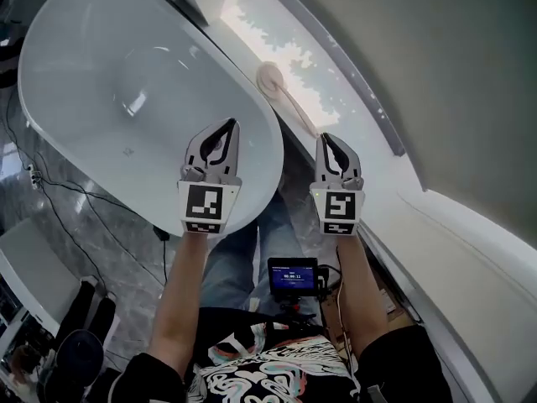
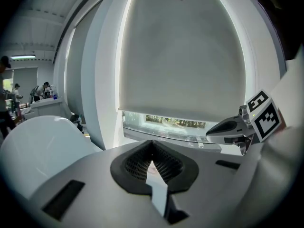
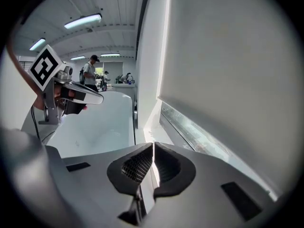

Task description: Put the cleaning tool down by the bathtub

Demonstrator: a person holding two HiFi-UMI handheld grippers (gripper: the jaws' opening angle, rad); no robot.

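The left gripper [image 1: 226, 126] and right gripper [image 1: 326, 138] hover pressed together and empty, seemingly because the pale, round-headed, long-handled cleaning brush [image 1: 271, 79] already lies on the bright window ledge [image 1: 248, 22] beside the white oval bathtub [image 1: 168, 23].

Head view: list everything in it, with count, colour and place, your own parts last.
bathtub: one, white, upper left, empty
cleaning tool: one, cream, round-headed with long handle, on the ledge right of the bathtub
ledge: one, white, sunlit, below the blind
blind: one, grey, upper right
cables: several, black, on the floor left of the bathtub
screen device: one, black with blue display, at the person's waist
left gripper: one, grey, shut, empty, over the bathtub's near rim
right gripper: one, grey, shut, empty, near the cleaning tool's handle end
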